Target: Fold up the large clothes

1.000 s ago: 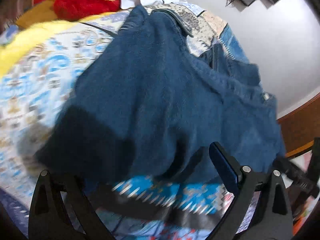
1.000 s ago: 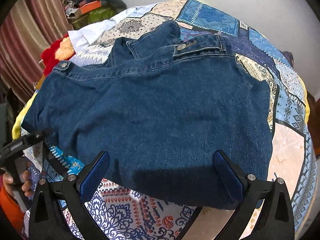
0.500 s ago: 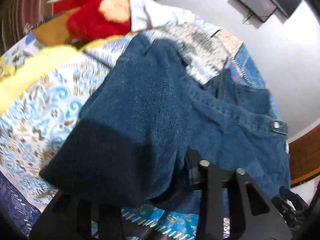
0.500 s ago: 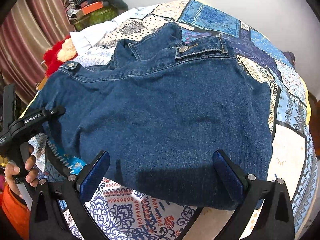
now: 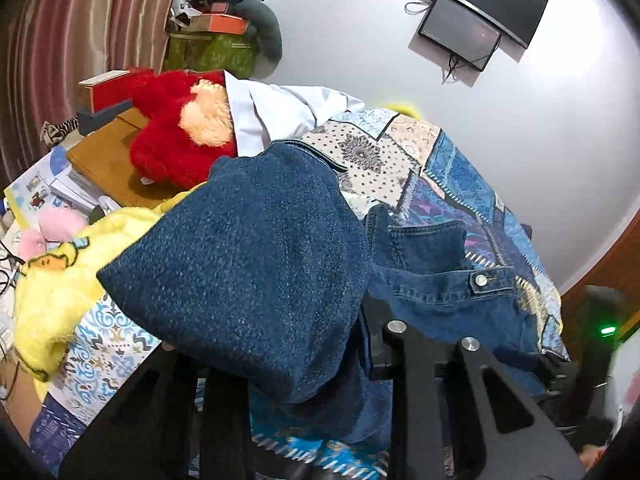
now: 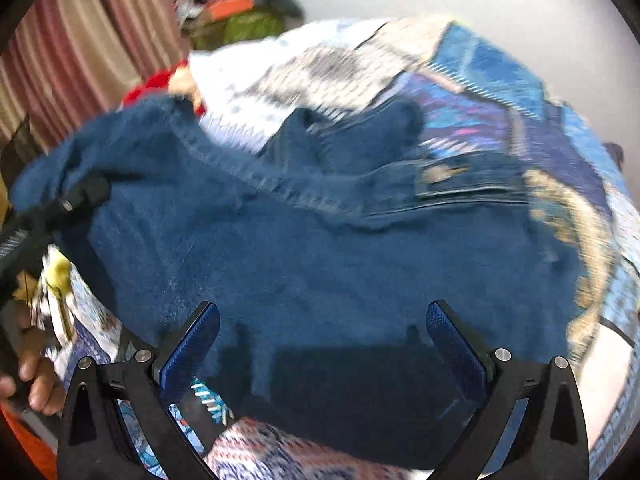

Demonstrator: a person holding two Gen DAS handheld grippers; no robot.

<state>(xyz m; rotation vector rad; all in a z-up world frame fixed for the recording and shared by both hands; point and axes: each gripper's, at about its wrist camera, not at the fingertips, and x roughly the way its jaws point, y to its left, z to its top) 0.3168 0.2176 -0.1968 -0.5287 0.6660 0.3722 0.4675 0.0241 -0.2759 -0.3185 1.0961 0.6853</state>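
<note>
A dark blue denim jacket (image 6: 340,256) lies on a patchwork bedspread (image 6: 500,108). My left gripper (image 5: 304,364) is shut on the jacket's left edge and holds that part (image 5: 248,264) lifted and bunched above the bed. The jacket's collar and buttoned tab (image 5: 480,280) lie flat to the right. My right gripper (image 6: 320,344) is open, its blue pads (image 6: 456,348) spread over the jacket's near hem, holding nothing. The left gripper (image 6: 60,208) shows at the left of the right wrist view, raised with the fabric.
A red plush toy (image 5: 172,136) and a white shirt (image 5: 280,112) lie at the bed's head. A yellow plush (image 5: 60,276) sits at the left edge. A cluttered shelf (image 5: 216,36), striped curtain (image 5: 80,20) and wall screens (image 5: 472,20) stand behind.
My left gripper has closed on the jacket's left edge and lifted it up off the bed. My right gripper has stayed open and shifted closer over the hem.
</note>
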